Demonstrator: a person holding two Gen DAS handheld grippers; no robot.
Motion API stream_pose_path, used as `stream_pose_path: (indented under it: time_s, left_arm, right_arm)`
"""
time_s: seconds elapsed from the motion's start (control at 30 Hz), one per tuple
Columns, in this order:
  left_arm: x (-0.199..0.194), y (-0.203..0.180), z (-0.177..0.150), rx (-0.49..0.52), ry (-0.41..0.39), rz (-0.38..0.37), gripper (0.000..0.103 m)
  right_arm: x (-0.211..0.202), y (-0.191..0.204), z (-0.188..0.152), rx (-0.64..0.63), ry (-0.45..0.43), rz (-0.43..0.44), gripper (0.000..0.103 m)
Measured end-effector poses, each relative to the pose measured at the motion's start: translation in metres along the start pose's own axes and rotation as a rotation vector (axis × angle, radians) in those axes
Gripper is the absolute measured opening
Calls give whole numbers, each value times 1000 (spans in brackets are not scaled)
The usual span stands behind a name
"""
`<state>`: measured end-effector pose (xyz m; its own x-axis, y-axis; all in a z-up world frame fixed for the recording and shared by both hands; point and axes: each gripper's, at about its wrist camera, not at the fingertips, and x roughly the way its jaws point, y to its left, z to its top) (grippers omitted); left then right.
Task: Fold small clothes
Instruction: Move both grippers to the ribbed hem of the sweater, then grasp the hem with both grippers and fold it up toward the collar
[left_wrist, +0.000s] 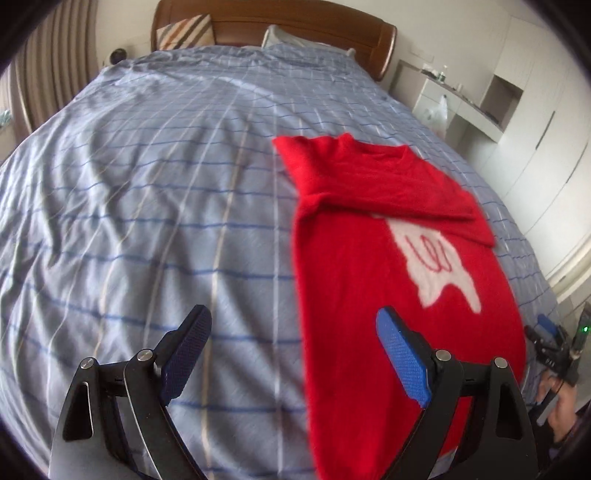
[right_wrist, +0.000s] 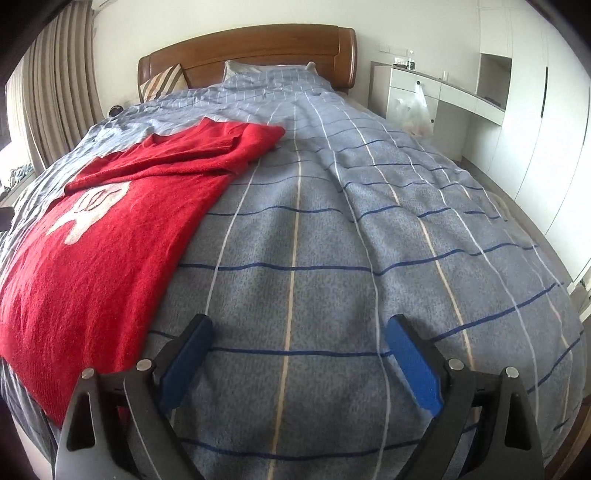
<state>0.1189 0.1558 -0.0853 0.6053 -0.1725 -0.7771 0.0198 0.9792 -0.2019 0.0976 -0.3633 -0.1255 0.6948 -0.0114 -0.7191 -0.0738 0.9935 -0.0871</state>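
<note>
A red knit sweater (left_wrist: 373, 266) with a white figure on its front lies flat on the blue checked bed cover (left_wrist: 147, 192). Both sleeves are folded across its chest. My left gripper (left_wrist: 291, 325) hovers open over the sweater's left edge near the hem, with nothing between its blue pads. In the right wrist view the same sweater (right_wrist: 110, 236) lies at the left. My right gripper (right_wrist: 299, 336) stands open above bare bed cover (right_wrist: 369, 229), to the right of the sweater's hem, and holds nothing. In the left wrist view the right gripper's body and the hand that holds it show at the far right edge.
A wooden headboard (right_wrist: 258, 48) and pillows (left_wrist: 184, 31) stand at the far end of the bed. White cabinets and a desk (right_wrist: 461, 92) with a hanging plastic bag (right_wrist: 415, 110) line the right wall. Curtains (right_wrist: 55, 85) hang at the left.
</note>
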Motion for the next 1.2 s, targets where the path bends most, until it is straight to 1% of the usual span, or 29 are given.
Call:
stream_pose_path:
  time_s: [0.07,0.13,0.17,0.2,0.27,0.3,0.37,0.43,0.53,0.6,0.67,0.7,0.73,0.83,0.9,0.93,0.97,1.0,1.03,1.07,1.1,1.13,1.17,1.2]
  left_arm:
    - [-17,6,-16,7,-6,9,92]
    - [-32,6,-32,8,-12,5,92]
    - [-38,4,-41,5,-10,-5,92]
    - [-42,1,-49,1,-5,-20,92]
    - [-40,-10,-67,-8,21,-56,92]
    - [-35,-17,-76,-5,45,-70,92]
    - [-23,-31,-93,15,78,-73,92]
    - [-11,-39,-103,17,97,-50,92]
    - [-7,-35,-110,-45,103,-72,92]
    - [-6,-33,-113,-49,102,-56,92]
    - [-6,-29,-116,-45,99,-39,91]
    - [-6,-27,-118,-54,96,-38,89]
    - [-6,-25,-119,-66,93,-40,88]
    - [-4,-25,-122,-81,85,-54,82]
    - [-1,-27,-123,-76,92,-61,72]
    - [-1,-28,-123,-74,96,-68,69]
    - [-1,-29,-123,-72,99,-72,63]
    - [-1,-29,-123,-71,103,-77,53]
    - [-1,-29,-123,-73,107,-86,47]
    - [0,-28,-123,-78,117,-96,31]
    - [1,-28,-123,-83,129,-103,15]
    - [2,-27,-124,-89,139,-112,8]
    - [2,-27,-124,-97,144,-118,5]
    - [0,-27,-125,-101,142,-118,3]
  right_arm:
    - [-17,-2,5,-108,-11,-21,94]
    - [-46,-5,12,-257,-39,-58,94]
    - [-65,-8,16,-329,-55,-44,94]
    - [-82,-10,18,-383,-56,3,94]
    - [-103,-12,22,-422,-1,148,94]
    - [-109,-10,21,-403,45,236,94]
    - [-110,-3,15,-324,78,362,94]
    - [-99,11,3,-247,103,458,94]
    - [-69,32,-18,-137,127,488,94]
    - [-50,38,-29,-37,146,527,93]
    - [-36,41,-38,43,177,574,90]
    - [-28,43,-42,77,207,592,86]
    - [-24,46,-44,94,226,605,81]
    - [-19,50,-47,116,258,641,76]
    - [-16,52,-49,134,282,658,72]
    - [-13,54,-51,144,302,673,67]
    - [-10,56,-53,153,318,684,64]
    - [-7,58,-56,161,336,692,59]
    - [-5,61,-59,168,347,695,55]
    - [-4,63,-60,178,353,700,52]
    - [-2,63,-61,194,354,702,42]
    - [0,63,-61,207,355,696,26]
    - [1,61,-61,220,353,679,14]
    - [1,58,-61,231,354,678,5]
